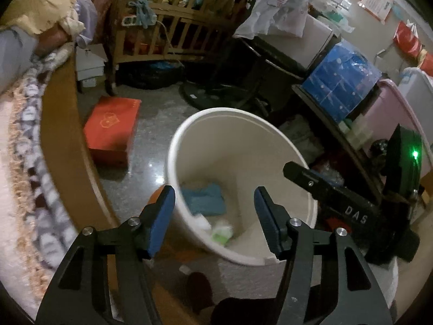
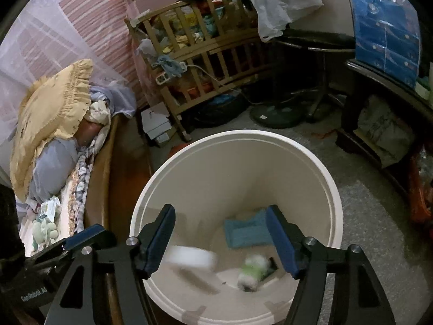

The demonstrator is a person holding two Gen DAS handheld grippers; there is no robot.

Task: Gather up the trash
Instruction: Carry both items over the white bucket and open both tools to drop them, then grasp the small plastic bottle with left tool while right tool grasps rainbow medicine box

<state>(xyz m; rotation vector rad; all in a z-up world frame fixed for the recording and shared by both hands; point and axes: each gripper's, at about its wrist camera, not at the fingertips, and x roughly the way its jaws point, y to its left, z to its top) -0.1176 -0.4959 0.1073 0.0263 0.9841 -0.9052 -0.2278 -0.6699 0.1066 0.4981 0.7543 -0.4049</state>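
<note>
Left tool (image 1: 215,214) open and empty, right tool (image 2: 220,237) open over white bin (image 2: 270,138)

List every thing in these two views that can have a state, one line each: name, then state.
white bin: upright on the floor, no lid, trash inside
teal cloth: lying at the bin's bottom
white piece: blurred, inside the bin
green-and-white wad: blurred, inside the bin
left gripper: open, nothing between its pads
right gripper: open, nothing gripped
red box: closed, on the floor
</note>
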